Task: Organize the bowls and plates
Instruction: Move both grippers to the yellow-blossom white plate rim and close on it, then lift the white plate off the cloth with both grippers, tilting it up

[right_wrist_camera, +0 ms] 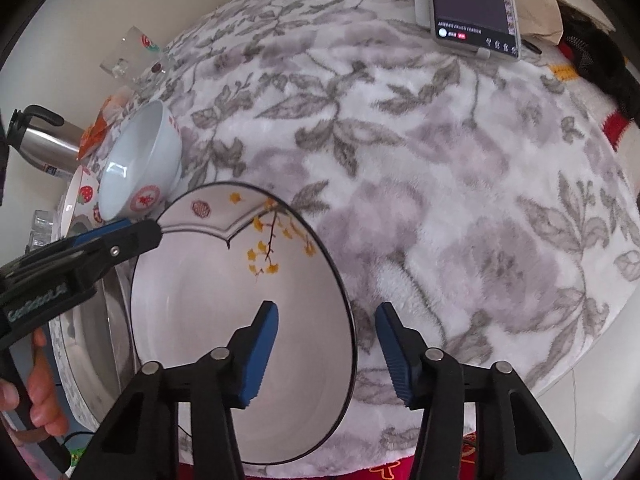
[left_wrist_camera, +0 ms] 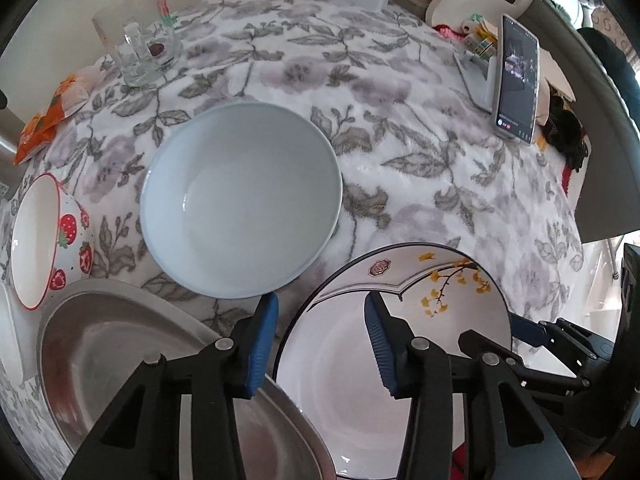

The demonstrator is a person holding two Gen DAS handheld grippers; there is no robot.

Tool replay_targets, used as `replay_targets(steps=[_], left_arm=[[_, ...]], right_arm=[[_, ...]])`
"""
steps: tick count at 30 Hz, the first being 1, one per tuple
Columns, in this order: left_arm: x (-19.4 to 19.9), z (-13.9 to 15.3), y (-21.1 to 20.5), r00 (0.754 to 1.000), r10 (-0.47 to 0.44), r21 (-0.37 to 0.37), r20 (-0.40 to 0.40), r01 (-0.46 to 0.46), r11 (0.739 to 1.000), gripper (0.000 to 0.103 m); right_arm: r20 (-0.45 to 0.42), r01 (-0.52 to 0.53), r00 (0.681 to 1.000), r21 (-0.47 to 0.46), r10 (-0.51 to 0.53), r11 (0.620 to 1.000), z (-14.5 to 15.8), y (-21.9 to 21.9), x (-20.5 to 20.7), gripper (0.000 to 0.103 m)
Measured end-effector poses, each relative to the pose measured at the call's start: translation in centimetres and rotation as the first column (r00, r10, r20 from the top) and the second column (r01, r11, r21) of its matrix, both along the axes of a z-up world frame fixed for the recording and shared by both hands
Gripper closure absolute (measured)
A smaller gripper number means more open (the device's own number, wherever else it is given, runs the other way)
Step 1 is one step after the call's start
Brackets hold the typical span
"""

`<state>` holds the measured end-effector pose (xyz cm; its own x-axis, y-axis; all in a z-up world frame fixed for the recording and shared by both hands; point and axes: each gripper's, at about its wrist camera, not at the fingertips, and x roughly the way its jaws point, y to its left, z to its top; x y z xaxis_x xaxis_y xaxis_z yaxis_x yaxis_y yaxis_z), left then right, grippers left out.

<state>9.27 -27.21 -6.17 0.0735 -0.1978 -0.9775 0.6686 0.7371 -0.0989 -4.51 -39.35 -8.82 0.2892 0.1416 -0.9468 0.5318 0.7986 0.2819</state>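
A white bowl with a black rim and painted yellow blossoms [left_wrist_camera: 340, 400] [right_wrist_camera: 208, 300] sits at the near edge of the table. My left gripper [left_wrist_camera: 321, 299] straddles its left rim: one blue pad is outside, over a steel basin [left_wrist_camera: 100, 340], and the other is inside the bowl. The pads stand apart from the rim. My right gripper [right_wrist_camera: 326, 307] straddles the right rim the same way, with one pad inside, one outside and a gap on both sides. Each gripper also shows in the other's view, the left gripper [right_wrist_camera: 132, 232] and the right gripper [left_wrist_camera: 528, 328].
A pale blue bowl [left_wrist_camera: 240, 200] [right_wrist_camera: 136, 164] and a strawberry-print bowl [left_wrist_camera: 52, 240] lie beyond the basin. Further back stand a glass mug [left_wrist_camera: 136, 40], an orange snack packet [left_wrist_camera: 52, 116], a propped phone [left_wrist_camera: 516, 80] and a steel flask [right_wrist_camera: 44, 144]. A floral cloth [right_wrist_camera: 440, 200] covers the table.
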Motion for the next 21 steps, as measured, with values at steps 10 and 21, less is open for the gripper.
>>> replay_targets(steps=[10, 21], left_arm=[[-0.2, -0.5, -0.8, 1.0, -0.019, 0.007, 0.001, 0.019, 1.0, 0.057], [-0.5, -1.1, -1.3, 1.0, -0.017, 0.005, -0.009, 0.017, 1.0, 0.057]], right_arm=[[0.034, 0.038, 0.999, 0.055, -0.04, 0.998, -0.1, -0.8, -0.7, 0.085], [0.119, 0.055, 0.991, 0.096, -0.066, 0.994, 0.6, -3.0, -0.2, 0.089]])
